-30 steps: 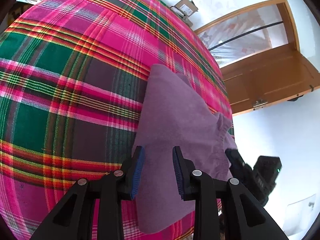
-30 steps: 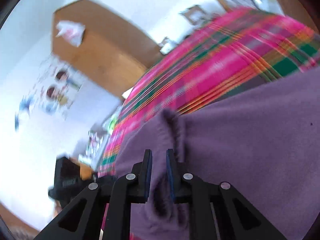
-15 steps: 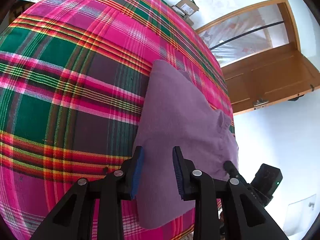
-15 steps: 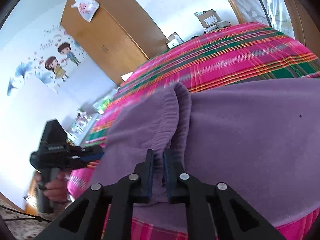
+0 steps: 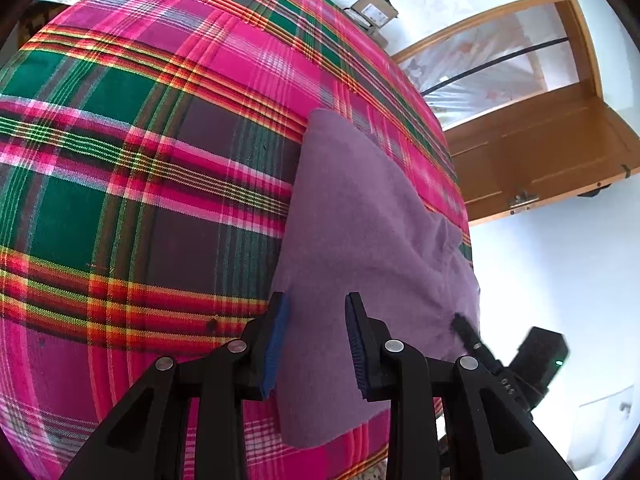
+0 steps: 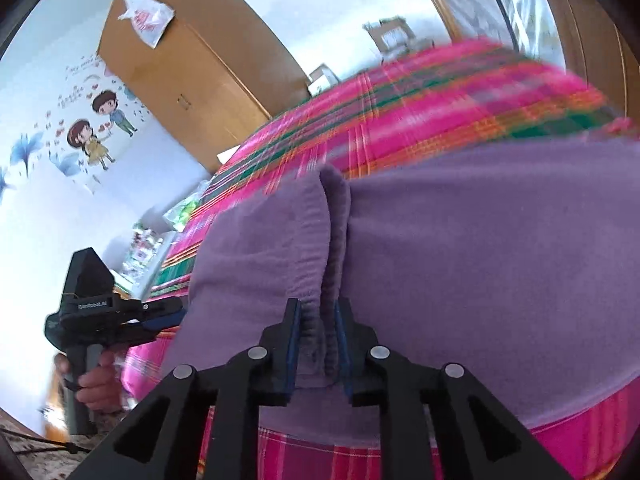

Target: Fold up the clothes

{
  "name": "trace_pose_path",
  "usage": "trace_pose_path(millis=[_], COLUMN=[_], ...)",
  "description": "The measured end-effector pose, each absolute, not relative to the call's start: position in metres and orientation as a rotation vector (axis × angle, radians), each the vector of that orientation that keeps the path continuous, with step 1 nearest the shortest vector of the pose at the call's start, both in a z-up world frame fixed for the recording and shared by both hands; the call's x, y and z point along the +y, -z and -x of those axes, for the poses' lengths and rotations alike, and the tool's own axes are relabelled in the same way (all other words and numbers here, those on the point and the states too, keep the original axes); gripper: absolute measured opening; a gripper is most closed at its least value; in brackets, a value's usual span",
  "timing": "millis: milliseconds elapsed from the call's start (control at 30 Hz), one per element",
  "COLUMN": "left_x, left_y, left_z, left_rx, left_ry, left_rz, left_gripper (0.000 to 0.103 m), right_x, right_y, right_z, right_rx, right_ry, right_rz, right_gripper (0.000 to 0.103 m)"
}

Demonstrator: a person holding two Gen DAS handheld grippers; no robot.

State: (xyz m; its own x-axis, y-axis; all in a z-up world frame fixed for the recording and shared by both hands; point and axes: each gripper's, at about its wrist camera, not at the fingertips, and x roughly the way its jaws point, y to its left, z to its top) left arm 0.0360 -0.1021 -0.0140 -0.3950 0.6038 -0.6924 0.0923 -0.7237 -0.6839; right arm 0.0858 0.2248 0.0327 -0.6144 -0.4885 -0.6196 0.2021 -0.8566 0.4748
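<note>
A purple fleece garment (image 5: 360, 220) lies folded on the pink plaid bedspread (image 5: 120, 160), near the bed's front right corner. My left gripper (image 5: 316, 304) hovers open over the garment's near left edge, with nothing pinched. In the right wrist view the garment (image 6: 480, 260) shows its gathered waistband fold (image 6: 332, 240) running up between the fingers of my right gripper (image 6: 318, 308). Its jaws are opening, and the fold sits loosely between the blue pads. The right gripper's tips (image 5: 464, 324) show at the garment's right edge in the left view. The left gripper (image 6: 172, 314) sits at the far left.
A wooden door (image 5: 540, 152) stands open beyond the bed's right side. A wardrobe (image 6: 192, 72) with a plastic bag (image 6: 146, 20) on top is against the far wall. Cardboard boxes (image 5: 374, 10) sit past the bed. A person's hand (image 6: 96, 384) grips the left handle.
The right gripper closed tight on the waistband fold, then its jaws parted again. It rolled a little and drew back towards the garment's near edge. The left gripper stayed put.
</note>
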Motion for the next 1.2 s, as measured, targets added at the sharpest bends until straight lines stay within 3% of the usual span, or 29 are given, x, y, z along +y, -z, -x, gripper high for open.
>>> trace_pose_path(millis=[367,867,1200], left_x=[-0.103,-0.11,-0.108], left_y=[0.016,0.023,0.026], left_z=[-0.036,-0.044,-0.056], left_rx=[-0.948,-0.961,-0.957], left_ry=[-2.176,-2.147,-2.117], left_rz=[1.495,1.508,1.495], left_gripper=[0.031,0.031,0.031], right_x=[0.173,0.142,0.104], right_y=[-0.03,-0.052,-0.021], right_z=[-0.1,-0.119,-0.123], right_rx=[-0.068,0.072,0.194], right_ry=[2.561,2.525,2.411], right_rz=[-1.006,-0.886,-0.998], right_gripper=[0.018,0.026,0.029])
